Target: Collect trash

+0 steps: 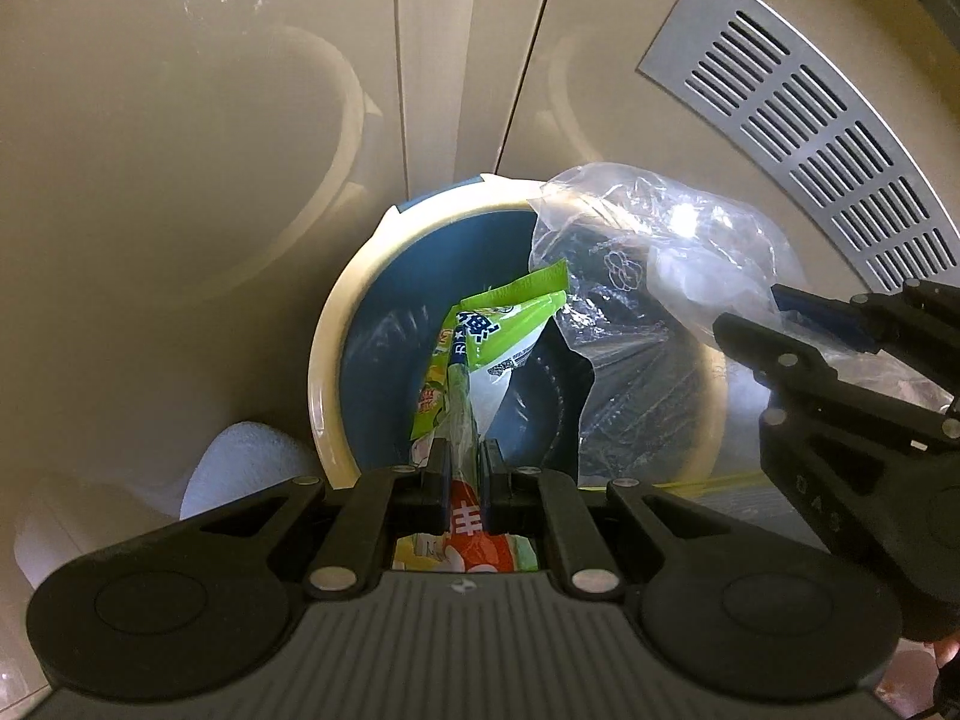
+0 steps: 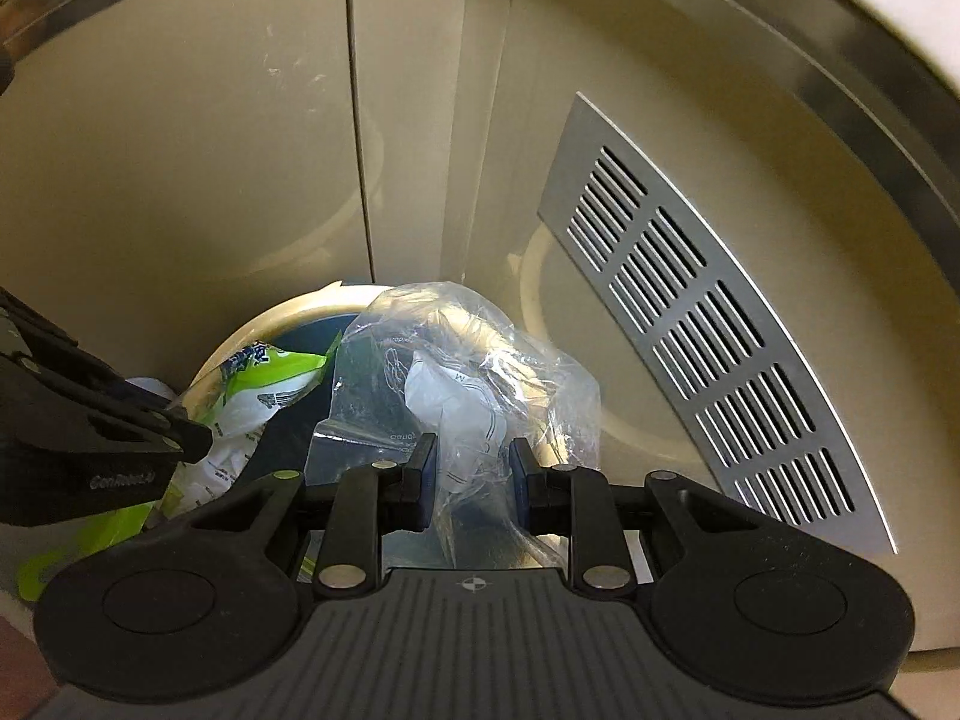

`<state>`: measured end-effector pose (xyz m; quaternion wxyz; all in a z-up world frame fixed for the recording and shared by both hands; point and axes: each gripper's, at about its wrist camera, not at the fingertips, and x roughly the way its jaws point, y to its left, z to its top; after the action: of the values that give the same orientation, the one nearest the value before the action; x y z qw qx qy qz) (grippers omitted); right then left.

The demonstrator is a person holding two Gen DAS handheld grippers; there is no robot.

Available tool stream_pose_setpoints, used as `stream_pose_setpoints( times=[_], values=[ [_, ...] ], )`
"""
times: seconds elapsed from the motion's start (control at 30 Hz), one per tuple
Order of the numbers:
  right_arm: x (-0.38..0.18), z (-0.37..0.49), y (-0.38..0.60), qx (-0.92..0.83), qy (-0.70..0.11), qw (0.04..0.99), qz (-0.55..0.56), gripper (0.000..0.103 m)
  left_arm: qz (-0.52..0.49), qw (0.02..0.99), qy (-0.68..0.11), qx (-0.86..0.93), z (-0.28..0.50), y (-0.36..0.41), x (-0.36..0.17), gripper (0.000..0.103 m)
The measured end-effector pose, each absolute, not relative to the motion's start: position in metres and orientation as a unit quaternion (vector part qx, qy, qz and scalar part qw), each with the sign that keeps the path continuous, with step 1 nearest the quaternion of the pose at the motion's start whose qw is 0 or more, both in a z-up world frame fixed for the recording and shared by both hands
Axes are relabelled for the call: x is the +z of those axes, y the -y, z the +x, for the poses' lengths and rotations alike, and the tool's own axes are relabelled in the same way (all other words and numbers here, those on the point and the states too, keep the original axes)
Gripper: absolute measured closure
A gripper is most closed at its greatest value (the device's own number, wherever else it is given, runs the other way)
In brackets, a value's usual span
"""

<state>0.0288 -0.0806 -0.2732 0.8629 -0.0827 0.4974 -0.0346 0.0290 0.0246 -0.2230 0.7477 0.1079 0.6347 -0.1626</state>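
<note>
A round bin (image 1: 327, 360) with a cream rim and blue inside stands against beige cabinet doors. My left gripper (image 1: 465, 468) is shut on a green and white snack wrapper (image 1: 498, 336) and holds it over the bin's mouth. My right gripper (image 2: 471, 468) has a crumpled clear plastic bag (image 2: 474, 372) between its jaws, which stand about a bag's width apart, above the bin's right side. The bin (image 2: 240, 336), the wrapper (image 2: 264, 372) and the left gripper's finger (image 2: 180, 432) show in the right wrist view. The right gripper (image 1: 750, 324) and the bag (image 1: 648, 252) show in the left wrist view.
Beige cabinet doors (image 1: 180, 150) stand close behind the bin. A grey slotted vent plate (image 1: 810, 120) is set in the right door; it also shows in the right wrist view (image 2: 690, 330). A white rounded object (image 1: 246, 462) lies left of the bin.
</note>
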Motion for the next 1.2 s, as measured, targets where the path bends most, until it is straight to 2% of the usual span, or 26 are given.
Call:
stream_pose_setpoints(
  times=[0.2, 0.27, 0.3, 0.33, 0.37, 0.4, 0.43, 0.53, 0.8, 1.2],
  values=[
    [-0.273, 0.033, 0.082, -0.033, -0.502, 0.86, -0.079, 0.073, 0.112, 0.749, -0.632, -0.164, 0.033, -0.018, -0.226, 0.093],
    [-0.268, 0.033, 0.083, -0.031, -0.502, 0.861, -0.074, 0.069, 0.114, 0.75, -0.629, -0.168, 0.031, -0.016, -0.227, 0.083],
    [-0.266, 0.033, 0.084, -0.032, -0.502, 0.861, -0.07, 0.063, 0.113, 0.751, -0.629, -0.169, 0.031, -0.016, -0.225, 0.065],
    [-0.266, 0.031, 0.086, -0.032, -0.503, 0.861, -0.065, 0.059, 0.111, 0.751, -0.629, -0.168, 0.029, -0.018, -0.223, 0.038],
    [-0.265, 0.031, 0.087, -0.033, -0.504, 0.861, -0.06, 0.054, 0.109, 0.754, -0.627, -0.164, 0.03, -0.019, -0.223, 0.027],
    [-0.264, 0.031, 0.089, -0.035, -0.504, 0.861, -0.056, 0.054, 0.109, 0.76, -0.621, -0.155, 0.029, -0.02, -0.22, 0.018],
    [-0.262, 0.03, 0.09, -0.043, -0.504, 0.861, -0.057, 0.053, 0.111, 0.767, -0.614, -0.151, 0.027, -0.022, -0.217, 0.015],
    [-0.258, 0.026, 0.096, -0.046, -0.506, 0.861, -0.04, 0.047, 0.108, 0.767, -0.614, -0.152, 0.025, -0.025, -0.21, 0.009],
    [-0.231, -0.008, 0.099, -0.046, -0.497, 0.866, -0.011, 0.029, 0.112, 0.779, -0.597, -0.155, 0.005, -0.034, -0.181, 0.009],
    [-0.181, -0.08, 0.08, -0.026, -0.429, 0.902, -0.038, 0.019, 0.111, 0.82, -0.543, -0.143, -0.047, -0.052, -0.129, 0.009]
  ],
)
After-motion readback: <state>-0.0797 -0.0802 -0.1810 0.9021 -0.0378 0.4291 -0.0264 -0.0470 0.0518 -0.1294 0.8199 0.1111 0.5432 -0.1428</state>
